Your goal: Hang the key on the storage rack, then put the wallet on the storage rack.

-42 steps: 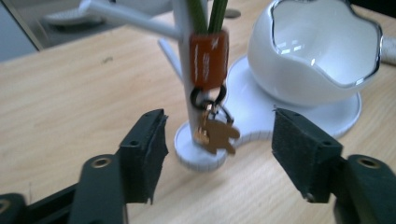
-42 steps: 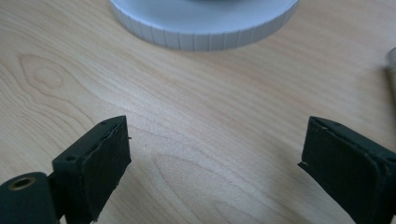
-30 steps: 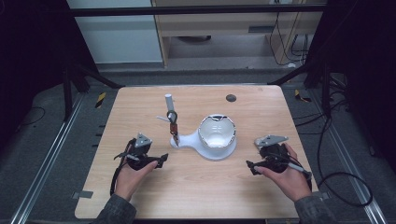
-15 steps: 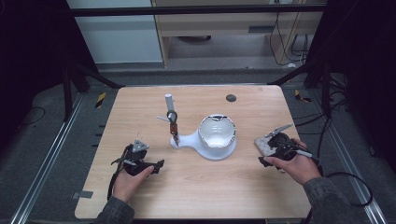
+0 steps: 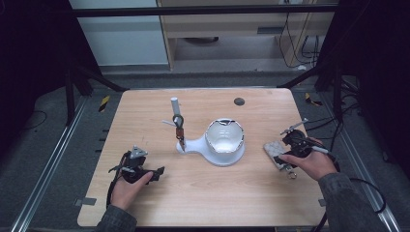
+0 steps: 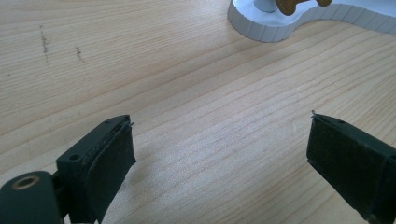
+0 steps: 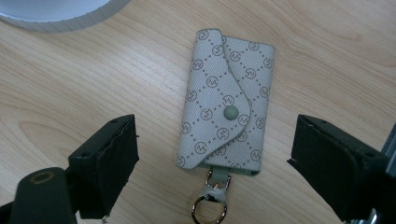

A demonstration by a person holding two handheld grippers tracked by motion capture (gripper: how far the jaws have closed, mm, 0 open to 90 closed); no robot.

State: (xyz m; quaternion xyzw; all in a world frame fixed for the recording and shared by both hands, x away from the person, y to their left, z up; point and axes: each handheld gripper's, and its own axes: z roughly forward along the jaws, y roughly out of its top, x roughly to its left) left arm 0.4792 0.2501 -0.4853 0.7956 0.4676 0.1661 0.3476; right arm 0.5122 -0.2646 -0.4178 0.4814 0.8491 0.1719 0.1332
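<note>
- Right gripper view: the right gripper [image 7: 215, 154] hangs just above the table [image 7: 70, 84] with its jaws spread wide, and a grey patterned key pouch [image 7: 224, 100] lies flat between them, touching neither.
- The pouch's flap is snapped shut with a round stud, and a metal ring [image 7: 208, 207] on a short strap points back toward the camera.
- High view: the pouch [image 5: 273, 151] sits near the table's right edge, just beside the person's right hand [image 5: 314, 162], well clear of the white stand [image 5: 217, 147] in the middle.
- A dark key-like piece [image 5: 179, 126] hangs on the stand's thin post.
- Left gripper view: the left gripper [image 6: 219, 154] is open too, jaws far apart over bare wood, with the stand's ribbed white base [image 6: 299, 23] some way ahead.
- The left hand [image 5: 128, 186] rests near the table's front left.
</note>
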